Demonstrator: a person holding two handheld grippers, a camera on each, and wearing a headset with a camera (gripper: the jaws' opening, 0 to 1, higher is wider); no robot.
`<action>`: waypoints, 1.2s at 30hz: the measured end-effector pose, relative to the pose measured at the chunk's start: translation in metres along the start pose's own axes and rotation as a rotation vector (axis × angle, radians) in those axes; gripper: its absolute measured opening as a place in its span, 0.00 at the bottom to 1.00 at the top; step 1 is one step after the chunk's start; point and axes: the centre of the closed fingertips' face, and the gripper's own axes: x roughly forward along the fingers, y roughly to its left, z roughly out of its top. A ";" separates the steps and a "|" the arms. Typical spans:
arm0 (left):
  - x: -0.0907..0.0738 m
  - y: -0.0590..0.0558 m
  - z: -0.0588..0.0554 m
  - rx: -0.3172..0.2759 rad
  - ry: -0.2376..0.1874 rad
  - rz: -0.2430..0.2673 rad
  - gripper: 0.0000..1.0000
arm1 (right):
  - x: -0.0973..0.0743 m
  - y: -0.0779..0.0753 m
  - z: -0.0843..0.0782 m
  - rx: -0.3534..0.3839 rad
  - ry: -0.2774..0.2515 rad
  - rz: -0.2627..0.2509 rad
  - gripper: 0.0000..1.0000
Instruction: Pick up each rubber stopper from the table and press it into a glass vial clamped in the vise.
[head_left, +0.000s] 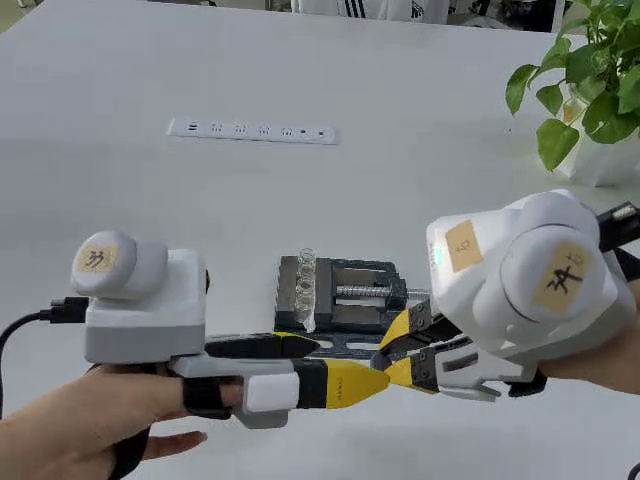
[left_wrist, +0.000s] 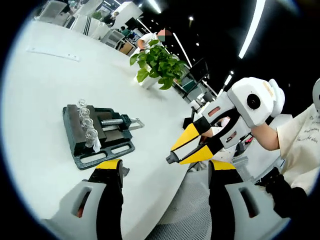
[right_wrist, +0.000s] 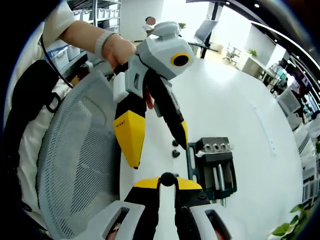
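A dark vise (head_left: 355, 300) stands mid-table with a row of clear glass vials (head_left: 305, 285) clamped in it; the vise (left_wrist: 95, 135) and vials (left_wrist: 87, 122) also appear left of centre in the left gripper view. My right gripper (right_wrist: 167, 182) is shut on a black rubber stopper (right_wrist: 167, 178), held in the air in front of the vise (right_wrist: 215, 167). That stopper (left_wrist: 171, 158) sits at the right gripper's yellow tips. My left gripper (left_wrist: 164, 167) is open, its jaws wide apart around the right gripper's tip. In the head view the left gripper (head_left: 350, 362) and right gripper (head_left: 377, 362) meet tip to tip.
Two loose stoppers (right_wrist: 175, 149) lie on the table beside the vise. A white power strip (head_left: 252, 131) lies further back, a potted plant (head_left: 590, 90) at the far right. A grey mesh chair (right_wrist: 75, 175) is below the table edge.
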 end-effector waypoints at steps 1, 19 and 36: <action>0.000 0.002 0.000 0.026 0.000 0.009 0.70 | 0.000 0.000 0.000 0.001 -0.001 0.000 0.06; -0.018 0.046 -0.001 0.334 0.005 0.258 0.99 | 0.007 -0.006 -0.009 0.034 0.027 0.038 0.06; -0.032 0.071 -0.009 0.462 0.060 0.345 0.99 | 0.012 -0.032 -0.007 0.019 0.054 0.053 0.06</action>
